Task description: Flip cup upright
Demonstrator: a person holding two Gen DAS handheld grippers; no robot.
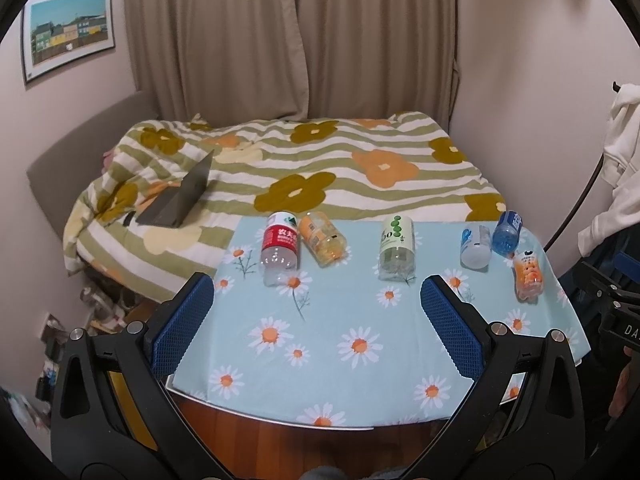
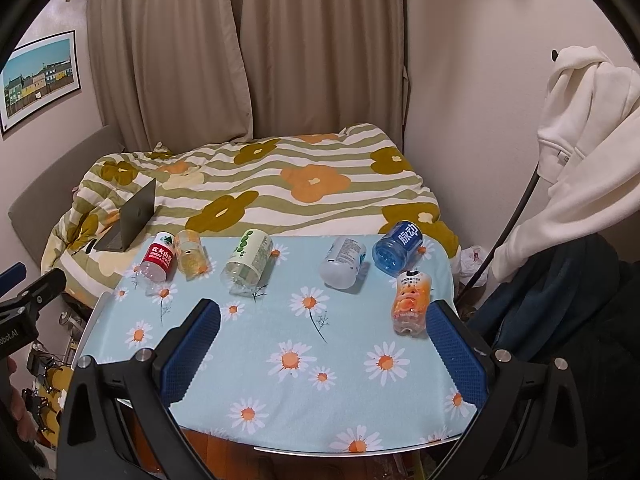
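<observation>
Several empty plastic bottles lie on their sides along the far edge of a table with a light blue daisy cloth (image 1: 320, 344) (image 2: 340, 344). From left: a red-label bottle (image 1: 280, 248) (image 2: 158, 262), a yellow one (image 1: 323, 240) (image 2: 191, 258), a green-dotted one (image 1: 396, 248) (image 2: 250, 260), a white one (image 1: 476, 246) (image 2: 344, 262), a blue one (image 1: 507, 232) (image 2: 398, 246) and an orange one (image 1: 529, 274) (image 2: 412, 300). My left gripper (image 1: 318, 294) is open and empty over the near left part of the table. My right gripper (image 2: 324, 318) is open and empty, its right finger (image 2: 456, 352) close to the orange bottle.
A bed with a flowered striped quilt (image 1: 320, 160) stands just behind the table, with an open laptop (image 1: 180, 200) on it. Curtains (image 1: 292, 40) hang behind. A white hoodie (image 2: 588, 120) hangs at the right. Clutter lies on the floor at the left (image 1: 100, 308).
</observation>
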